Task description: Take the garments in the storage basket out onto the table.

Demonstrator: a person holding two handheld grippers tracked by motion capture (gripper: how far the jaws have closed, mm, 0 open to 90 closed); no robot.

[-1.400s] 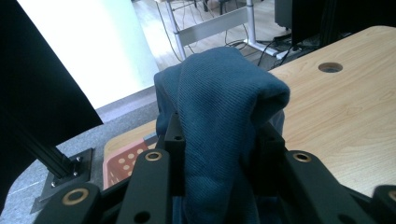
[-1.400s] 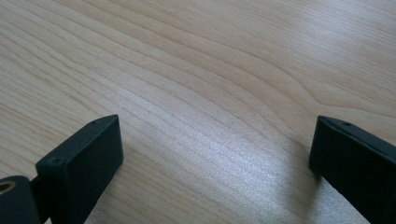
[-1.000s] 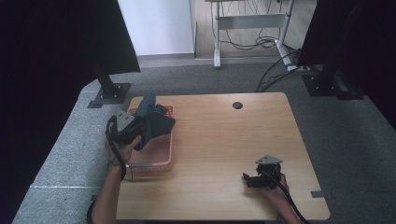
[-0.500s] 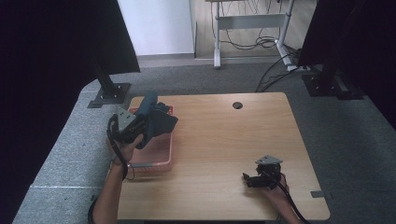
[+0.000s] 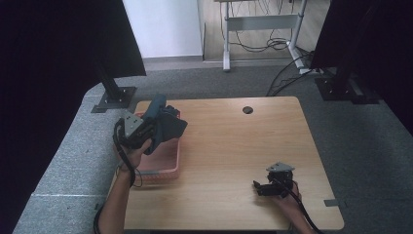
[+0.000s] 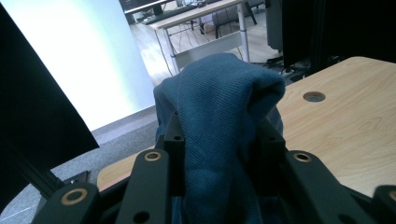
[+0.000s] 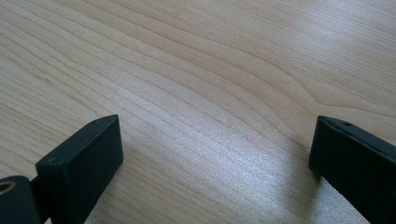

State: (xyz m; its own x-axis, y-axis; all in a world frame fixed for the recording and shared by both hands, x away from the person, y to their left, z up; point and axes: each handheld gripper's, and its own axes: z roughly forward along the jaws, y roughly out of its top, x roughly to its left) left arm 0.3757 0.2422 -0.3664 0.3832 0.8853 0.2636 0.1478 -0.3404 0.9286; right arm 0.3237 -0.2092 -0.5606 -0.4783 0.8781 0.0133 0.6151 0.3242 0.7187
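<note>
A dark blue knitted cloth (image 5: 163, 124) hangs bunched above the pink basket (image 5: 163, 165) at the table's left side. My left gripper (image 5: 148, 130) is shut on this cloth and holds it up off the basket. In the left gripper view the blue cloth (image 6: 219, 121) bulges up between the two black jaws, which press on it from both sides. My right gripper (image 5: 258, 187) rests low over the bare wood near the table's front right. Its jaws stand wide apart in the right gripper view, with nothing but the tabletop (image 7: 201, 107) between them.
The wooden table (image 5: 234, 146) has a round cable hole (image 5: 248, 110) near its far edge. Black stands (image 5: 114, 95) rise at the far left and far right corners. A desk frame with cables (image 5: 263, 29) stands on the floor beyond.
My left gripper has shifted a little with the blue cloth, raising it slightly over the basket. The right gripper has stayed in place.
</note>
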